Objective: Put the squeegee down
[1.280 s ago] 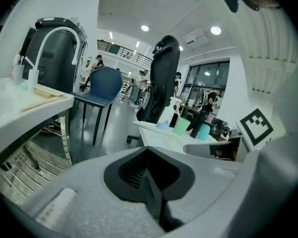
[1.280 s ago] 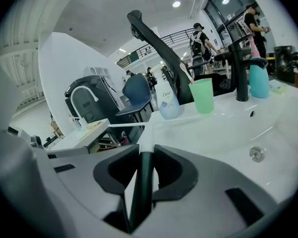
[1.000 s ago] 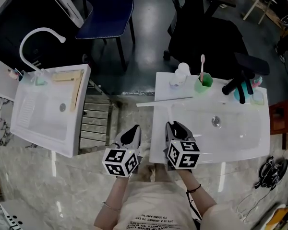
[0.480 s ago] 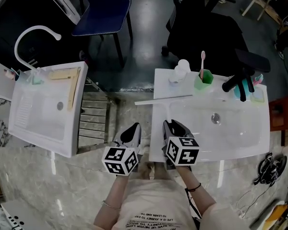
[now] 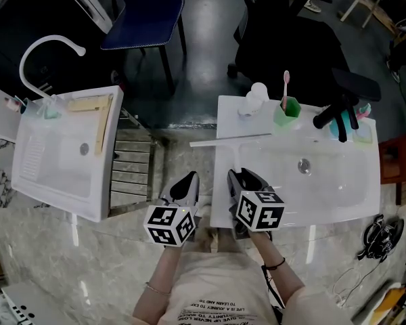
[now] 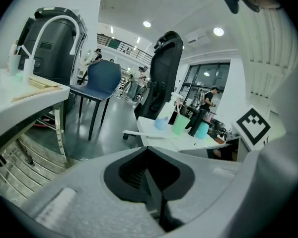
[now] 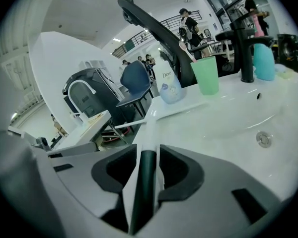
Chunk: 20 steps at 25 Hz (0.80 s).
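The white squeegee lies on the left part of the right sink (image 5: pixel 338 188), its long blade (image 5: pixel 230 141) across the back rim and its handle (image 5: pixel 237 162) running toward me. My right gripper (image 5: pixel 240 177) is around the handle's near end. In the right gripper view the handle (image 7: pixel 148 138) still fills the gap between the pads of the right gripper (image 7: pixel 148 163), whose jaws are opening. My left gripper (image 5: pixel 187 185) hangs between the two sinks. It is shut with nothing in it (image 6: pixel 151 175).
A white bottle (image 5: pixel 255 101), a green cup with a toothbrush (image 5: pixel 287 112), a black faucet (image 5: pixel 335 116) and a teal cup (image 5: pixel 338 134) line the right sink's back rim. A second sink (image 5: pixel 54 175) with a white faucet (image 5: pixel 44 49) stands left, a metal rack (image 5: pixel 132 171) between them.
My right gripper has rolled slightly around the handle. The squeegee and my left gripper have stayed where they were.
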{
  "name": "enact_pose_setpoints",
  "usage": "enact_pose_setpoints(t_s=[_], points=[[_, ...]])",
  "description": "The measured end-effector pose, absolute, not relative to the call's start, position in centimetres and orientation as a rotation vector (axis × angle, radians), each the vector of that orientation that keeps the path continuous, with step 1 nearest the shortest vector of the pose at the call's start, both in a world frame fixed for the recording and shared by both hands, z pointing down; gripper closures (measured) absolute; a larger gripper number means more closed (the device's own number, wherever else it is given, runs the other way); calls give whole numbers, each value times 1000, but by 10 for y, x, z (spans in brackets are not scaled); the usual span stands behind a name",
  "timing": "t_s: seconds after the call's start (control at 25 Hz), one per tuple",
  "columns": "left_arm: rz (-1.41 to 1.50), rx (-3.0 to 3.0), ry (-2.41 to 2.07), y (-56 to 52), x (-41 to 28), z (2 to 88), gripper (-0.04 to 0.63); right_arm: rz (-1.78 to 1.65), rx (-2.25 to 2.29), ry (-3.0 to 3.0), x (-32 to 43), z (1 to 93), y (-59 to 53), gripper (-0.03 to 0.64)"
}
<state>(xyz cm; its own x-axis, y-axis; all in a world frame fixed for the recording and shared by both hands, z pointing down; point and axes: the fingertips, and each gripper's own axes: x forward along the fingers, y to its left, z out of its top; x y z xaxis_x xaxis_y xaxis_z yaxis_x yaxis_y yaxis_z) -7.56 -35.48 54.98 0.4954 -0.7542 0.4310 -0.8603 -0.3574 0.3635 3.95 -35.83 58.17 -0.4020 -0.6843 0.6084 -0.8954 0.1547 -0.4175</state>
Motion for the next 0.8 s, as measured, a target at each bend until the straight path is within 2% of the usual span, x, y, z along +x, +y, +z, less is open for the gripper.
enact_pose_setpoints(t_s=[0.16,0.44,0.8], points=[[250,2197,-1321,-354,-75,549,572,1113,1526,-2195,40,577,-359,461],[239,2233,-1300,-355,-71,539,572,1115,1576,-2278,48,555,-362,462],[209,2365,-1236,-357,-54,505,572,973,1622,-2349,67,522,-362,578]])
